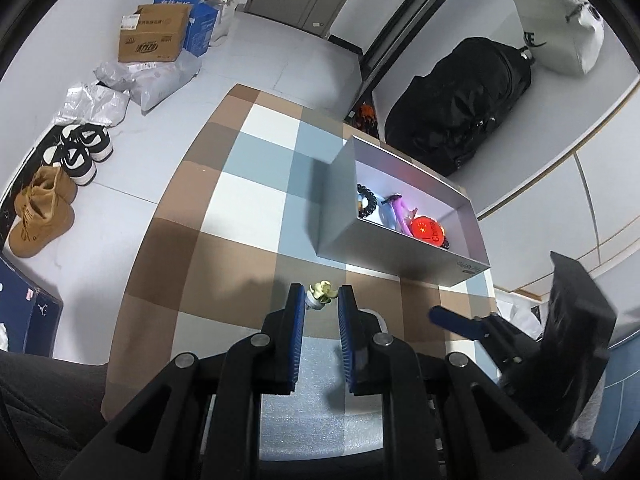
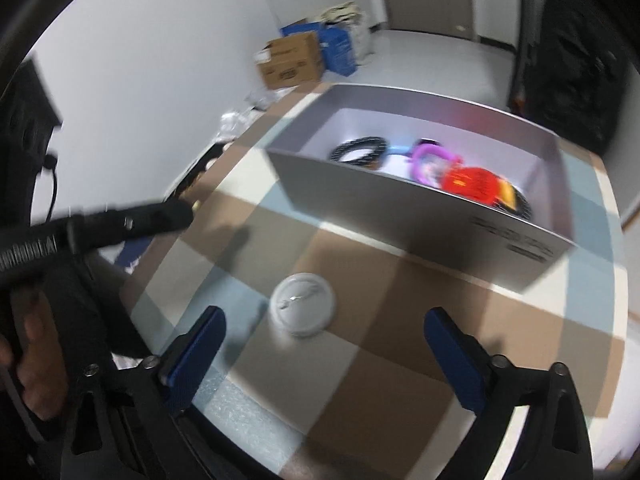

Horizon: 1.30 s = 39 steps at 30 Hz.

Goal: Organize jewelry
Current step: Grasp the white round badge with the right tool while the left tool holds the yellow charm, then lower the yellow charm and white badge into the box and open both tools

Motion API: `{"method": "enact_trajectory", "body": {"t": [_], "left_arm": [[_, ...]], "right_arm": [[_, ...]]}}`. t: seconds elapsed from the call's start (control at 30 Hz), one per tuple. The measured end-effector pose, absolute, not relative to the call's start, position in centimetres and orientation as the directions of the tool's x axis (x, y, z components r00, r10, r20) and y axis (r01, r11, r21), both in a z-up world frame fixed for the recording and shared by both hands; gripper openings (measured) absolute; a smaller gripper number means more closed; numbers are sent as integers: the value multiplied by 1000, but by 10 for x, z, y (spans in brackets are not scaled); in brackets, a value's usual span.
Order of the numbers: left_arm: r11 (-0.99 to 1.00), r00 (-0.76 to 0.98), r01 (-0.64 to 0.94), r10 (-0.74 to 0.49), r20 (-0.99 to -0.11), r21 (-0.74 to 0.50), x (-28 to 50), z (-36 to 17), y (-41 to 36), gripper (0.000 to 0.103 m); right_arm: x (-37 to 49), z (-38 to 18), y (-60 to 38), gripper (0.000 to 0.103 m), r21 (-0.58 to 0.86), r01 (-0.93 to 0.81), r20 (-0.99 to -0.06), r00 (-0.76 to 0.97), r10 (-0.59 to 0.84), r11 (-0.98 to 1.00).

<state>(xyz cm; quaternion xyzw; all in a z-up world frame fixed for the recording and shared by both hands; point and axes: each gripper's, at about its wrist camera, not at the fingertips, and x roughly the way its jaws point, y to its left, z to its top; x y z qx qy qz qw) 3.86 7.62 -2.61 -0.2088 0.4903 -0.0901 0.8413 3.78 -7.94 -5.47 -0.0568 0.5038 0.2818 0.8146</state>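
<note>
My left gripper (image 1: 322, 300) is shut on a small pale yellow flower-shaped jewelry piece (image 1: 320, 294), held above the checked tablecloth (image 1: 224, 240). A grey open box (image 1: 400, 248) stands ahead to the right; inside lie a black bracelet (image 1: 366, 200), a purple piece (image 1: 402, 210) and a red round badge (image 1: 428, 232). My right gripper (image 2: 324, 332) is open and empty, just before a small round white dish (image 2: 303, 305) holding a thin silver piece. The box (image 2: 420, 216) lies beyond it. The left gripper also shows in the right wrist view (image 2: 160, 216), as a dark blurred shape.
The table is covered by a brown, white and blue checked cloth (image 2: 400, 360). A foam sheet (image 1: 304, 400) lies near its front edge. Shoes (image 1: 44, 208), bags and cardboard boxes (image 1: 154, 34) sit on the floor to the left. A black backpack (image 1: 460, 112) stands behind the box.
</note>
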Motion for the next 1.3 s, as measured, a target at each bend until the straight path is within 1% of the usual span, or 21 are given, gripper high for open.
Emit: {"method": "enact_trajectory", "body": {"t": [0.13,0.2,0.27,0.37,0.4,0.43,0.5,0.53,0.63,0.9,1.03,1.2,1.3], "left_arm": [[884,503,-67,-371,-781,-463,39,-27,83,12],[878,498,-71,-379,-780,-473,40,-28,85,12],[875,494,-75,-384,-780,-478,41,-29,86,12],[874,491,-74,-388,-780,-481,42,-29,87,12],[872,491,-72,-391,-778,-484,42,-29,87,12],[871,489,-72,-394,-778,-486,43,-29,87,12],[872,490,-72,-392,-778,-485,43,-28,86,12],[873,491,-69,-391,-778,-483,43,-27,86,12],[880,493,-67,-381,-782,-471,44,-27,84,12],[893,505,-67,-355,-787,-445,45,-23,77,12],[922,520,-49,-305,-797,-385,47,-21,67,12],[920,549,-19,-317,-774,-390,51,-13,57,12],[925,579,4,-312,-753,-380,56,-4,50,12]], "right_arm": [[35,-64,-61,85,128,-567,-869,331,368,813],[36,-69,-55,77,106,-580,-875,331,353,808],[36,-73,-50,72,71,-592,-880,342,330,803],[34,-75,-44,66,5,-615,-880,371,295,789],[32,-74,-43,60,-5,-621,-878,377,294,784],[31,-74,-42,56,0,-633,-875,375,307,774],[28,-74,-38,44,-6,-653,-872,374,315,758],[27,-73,-36,42,-7,-663,-871,371,320,749],[29,-73,-37,42,8,-661,-872,362,328,750],[42,-70,-48,42,138,-606,-862,316,397,784],[47,-54,-59,42,195,-577,-828,337,448,793],[55,-33,-76,42,250,-542,-776,383,501,802],[61,-23,-86,42,312,-534,-747,373,550,786]]}}
